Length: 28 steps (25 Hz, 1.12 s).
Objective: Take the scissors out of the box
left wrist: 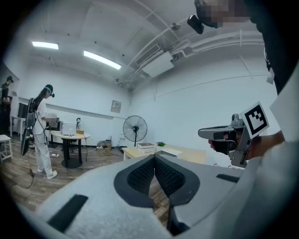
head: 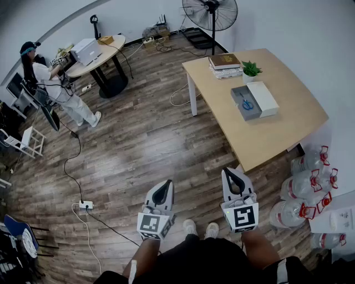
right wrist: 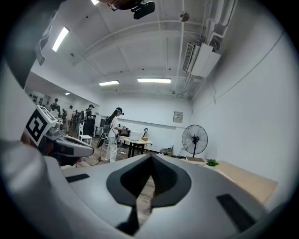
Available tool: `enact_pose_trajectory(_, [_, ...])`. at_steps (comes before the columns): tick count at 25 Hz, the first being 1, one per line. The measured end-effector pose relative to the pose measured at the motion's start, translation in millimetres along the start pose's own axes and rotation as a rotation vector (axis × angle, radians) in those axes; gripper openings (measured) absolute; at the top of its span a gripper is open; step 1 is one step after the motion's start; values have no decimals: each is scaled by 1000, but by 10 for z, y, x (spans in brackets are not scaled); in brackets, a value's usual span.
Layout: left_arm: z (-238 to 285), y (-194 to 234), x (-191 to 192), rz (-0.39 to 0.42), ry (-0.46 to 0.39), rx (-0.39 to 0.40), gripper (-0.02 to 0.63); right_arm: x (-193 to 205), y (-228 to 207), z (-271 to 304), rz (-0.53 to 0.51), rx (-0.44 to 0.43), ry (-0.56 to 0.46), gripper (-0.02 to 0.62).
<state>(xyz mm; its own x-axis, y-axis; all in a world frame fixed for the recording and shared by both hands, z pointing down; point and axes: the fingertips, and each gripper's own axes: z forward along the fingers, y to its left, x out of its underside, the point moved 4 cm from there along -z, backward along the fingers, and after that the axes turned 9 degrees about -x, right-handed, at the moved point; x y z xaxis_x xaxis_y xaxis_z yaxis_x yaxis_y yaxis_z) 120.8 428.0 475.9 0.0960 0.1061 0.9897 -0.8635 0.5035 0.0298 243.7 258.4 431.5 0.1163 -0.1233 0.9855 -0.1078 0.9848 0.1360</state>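
Head view: grey open rectangular box [head: 239, 95] on light wooden table [head: 277, 136] holds blue-handled scissors [head: 247, 104]; white flat lid [head: 264, 99] lies against its side. My left gripper [head: 165, 184] and right gripper [head: 228, 173] are pinched together, empty, well apart from the table.

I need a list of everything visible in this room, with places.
table: one, light wood, right
box: one, grey, white lid alongside, on table
scissors: one pair, blue handles, inside box
books: one stack, dark, table's far corner
potted plant: one, green, beside books
fan: one, black, far wall
round table: one, wood top, far left
water bottles: several, clear with red, floor by table
person: one, white clothes, far left
left tongs: one, grey, shut, empty
right tongs: one, grey, shut, empty
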Motion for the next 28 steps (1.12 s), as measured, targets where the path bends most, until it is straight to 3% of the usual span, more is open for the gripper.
enact_pose_trajectory(8, [-28,54,-117,34,-37,-5,5,-49,74,40,-69,-43,8,-8])
enact_pose_trajectory(14, [1,266,-134,47,-40,5,5,-77,100,196,8,-4,-35,-6])
enact_pose_trajectory(28, [421,715,-146,40,-50,58,3,3,-1,737,38,53,-14,-6])
